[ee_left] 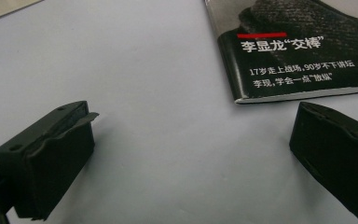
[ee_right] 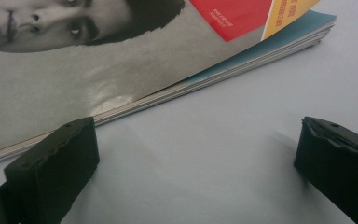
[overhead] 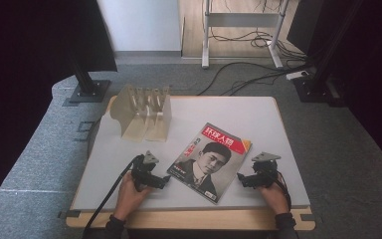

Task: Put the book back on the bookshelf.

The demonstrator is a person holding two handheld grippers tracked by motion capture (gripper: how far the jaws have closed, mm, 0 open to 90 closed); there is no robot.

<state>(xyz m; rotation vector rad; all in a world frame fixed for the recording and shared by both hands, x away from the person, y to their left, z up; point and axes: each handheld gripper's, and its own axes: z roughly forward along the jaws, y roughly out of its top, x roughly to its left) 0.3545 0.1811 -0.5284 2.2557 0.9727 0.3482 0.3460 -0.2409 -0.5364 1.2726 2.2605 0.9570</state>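
Lying closed and askew on the white table (overhead: pixel 258 114), the magazine (overhead: pixel 210 160) is flanked by the left gripper (overhead: pixel 165 182) and right gripper (overhead: pixel 240 179), both held with jaws apart and empty.

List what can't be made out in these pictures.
- Magazine back cover and inside pages: face down or closed in every view.
- Small cover print: too small in the high view, cut off by the frame edge in the left gripper view.
- Clear rack slots' contents: glare and distance, high view.

Closed portrait-cover magazine (overhead: pixel 210 162), flat, apparently askew, table's front-centre
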